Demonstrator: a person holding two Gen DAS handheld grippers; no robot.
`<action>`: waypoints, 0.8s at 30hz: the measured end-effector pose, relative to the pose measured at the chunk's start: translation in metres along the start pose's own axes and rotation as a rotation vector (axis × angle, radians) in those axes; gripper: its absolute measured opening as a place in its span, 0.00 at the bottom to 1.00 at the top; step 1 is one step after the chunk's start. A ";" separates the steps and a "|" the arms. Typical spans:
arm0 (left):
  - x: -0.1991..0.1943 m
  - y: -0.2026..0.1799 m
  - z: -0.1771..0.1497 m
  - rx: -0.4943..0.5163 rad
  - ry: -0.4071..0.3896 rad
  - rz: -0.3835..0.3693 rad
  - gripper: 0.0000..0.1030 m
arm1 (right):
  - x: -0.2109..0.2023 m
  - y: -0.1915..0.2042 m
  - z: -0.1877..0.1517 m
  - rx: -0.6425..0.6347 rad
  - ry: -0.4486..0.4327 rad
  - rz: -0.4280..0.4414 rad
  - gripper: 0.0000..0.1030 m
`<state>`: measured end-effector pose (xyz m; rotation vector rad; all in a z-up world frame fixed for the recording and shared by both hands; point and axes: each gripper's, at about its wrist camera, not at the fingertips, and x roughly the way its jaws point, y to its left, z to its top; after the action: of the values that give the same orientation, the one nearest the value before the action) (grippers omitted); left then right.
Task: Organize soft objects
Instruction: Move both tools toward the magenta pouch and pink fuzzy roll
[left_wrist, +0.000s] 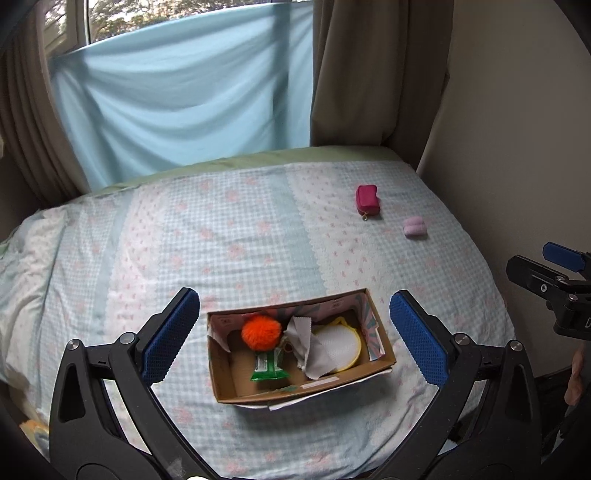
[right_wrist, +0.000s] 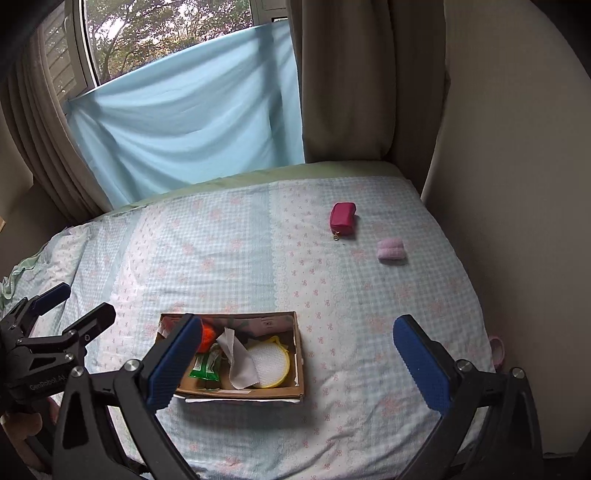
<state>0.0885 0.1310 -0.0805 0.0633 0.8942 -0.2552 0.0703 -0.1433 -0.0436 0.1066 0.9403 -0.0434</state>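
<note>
The right gripper's finger (right_wrist: 171, 363) hides part of the orange pompom (right_wrist: 207, 338) and the box's (right_wrist: 300, 354) left end.

Brown corrugated-cardboard box (left_wrist: 384, 354), matt, w/ printed paper lining. Fuzzy orange pom-pom (left_wrist: 261, 332); glossy green plastic packet (left_wrist: 268, 367); grey cloth w/ pinked edges (left_wrist: 306, 343); white mesh pad, yellow rim (left_wrist: 341, 347). Magenta fabric pouch (left_wrist: 366, 199), metal ring. Checked cotton bedsheet (left_wrist: 221, 240), matt.
</note>
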 end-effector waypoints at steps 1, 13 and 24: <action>-0.003 -0.009 0.004 -0.003 -0.011 0.000 1.00 | -0.002 -0.009 0.003 0.003 -0.011 -0.002 1.00; 0.024 -0.120 0.055 -0.012 -0.050 -0.015 1.00 | 0.007 -0.135 0.039 0.054 -0.061 0.003 1.00; 0.127 -0.198 0.119 -0.066 -0.006 -0.001 1.00 | 0.104 -0.221 0.070 0.047 -0.025 0.037 1.00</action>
<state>0.2064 -0.1046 -0.0941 0.0003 0.8962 -0.2268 0.1695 -0.3701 -0.1032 0.1667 0.9126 -0.0322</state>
